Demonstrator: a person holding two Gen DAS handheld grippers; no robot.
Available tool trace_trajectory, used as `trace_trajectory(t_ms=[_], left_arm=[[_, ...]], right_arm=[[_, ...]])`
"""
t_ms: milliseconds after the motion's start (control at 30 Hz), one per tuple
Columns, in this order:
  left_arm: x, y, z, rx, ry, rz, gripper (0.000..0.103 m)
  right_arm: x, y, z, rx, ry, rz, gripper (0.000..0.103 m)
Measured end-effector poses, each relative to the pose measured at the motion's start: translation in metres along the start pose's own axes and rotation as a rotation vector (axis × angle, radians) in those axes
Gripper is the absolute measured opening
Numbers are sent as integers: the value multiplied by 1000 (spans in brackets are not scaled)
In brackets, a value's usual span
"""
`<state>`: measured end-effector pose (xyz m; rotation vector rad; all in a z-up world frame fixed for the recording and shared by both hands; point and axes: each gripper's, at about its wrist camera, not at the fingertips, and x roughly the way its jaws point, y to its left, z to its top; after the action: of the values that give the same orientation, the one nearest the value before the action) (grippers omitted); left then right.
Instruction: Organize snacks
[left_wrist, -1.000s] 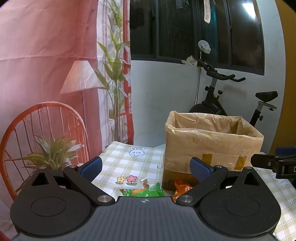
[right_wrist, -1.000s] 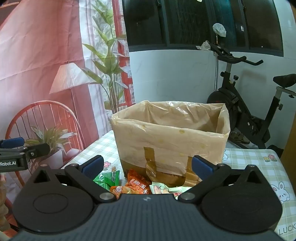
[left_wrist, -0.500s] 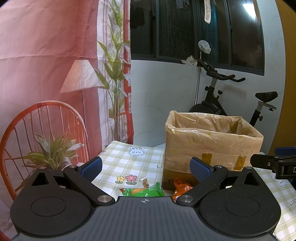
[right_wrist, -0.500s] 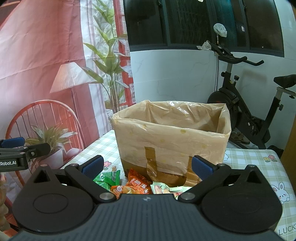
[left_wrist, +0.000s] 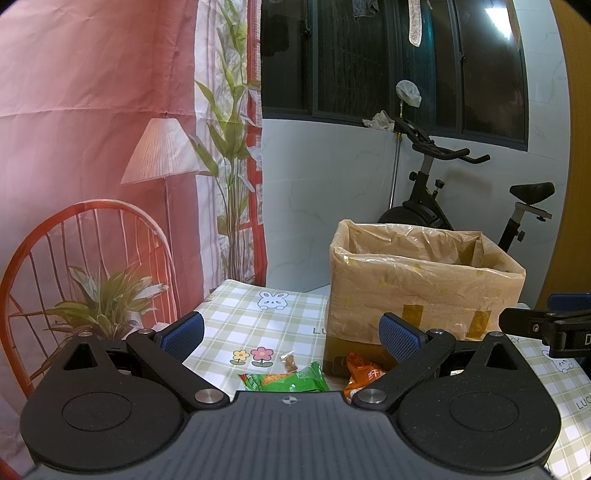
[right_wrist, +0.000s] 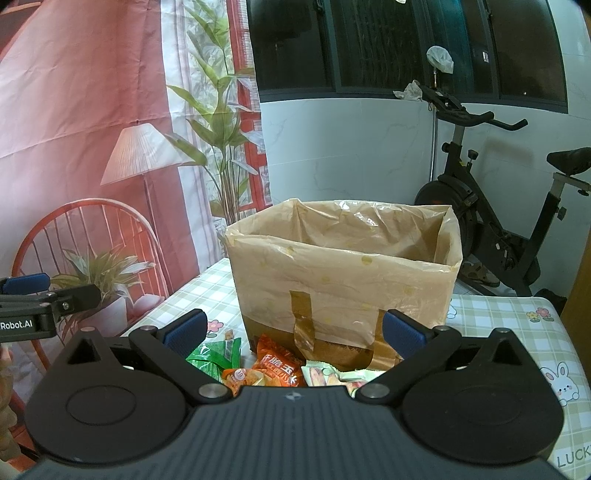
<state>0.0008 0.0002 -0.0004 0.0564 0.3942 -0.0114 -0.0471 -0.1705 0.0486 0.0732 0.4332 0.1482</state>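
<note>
Nothing has visibly moved since the earlier frames: the left gripper (left_wrist: 291, 332) and right gripper (right_wrist: 293, 334) hover wide and empty, the snack packets (right_wrist: 258, 363) lie loose on the table (left_wrist: 236, 317) at lower centre before the lined box (right_wrist: 343, 266), so sorting looks unstarted.

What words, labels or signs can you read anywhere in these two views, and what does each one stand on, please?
"Robot.AI": on the left claw's side.
"LUCK": on the checked tablecloth, cut off by the frame.
"D": on the right claw, the rest out of frame.
Chinese print on the orange snack packet: too small to read.
</note>
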Motion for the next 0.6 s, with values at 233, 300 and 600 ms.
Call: trace_trajectory(t_ms=[233, 300, 600], left_arm=[[0, 0, -3, -8, 12, -1, 102], [3, 2, -3, -22, 21, 2, 102], [32, 42, -21, -188, 66, 32, 91]], right_arm=[[2, 0, -1, 0, 3, 1, 103], [4, 1, -4, 0, 7, 1, 103], [13, -13, -22, 27, 33, -3, 103]])
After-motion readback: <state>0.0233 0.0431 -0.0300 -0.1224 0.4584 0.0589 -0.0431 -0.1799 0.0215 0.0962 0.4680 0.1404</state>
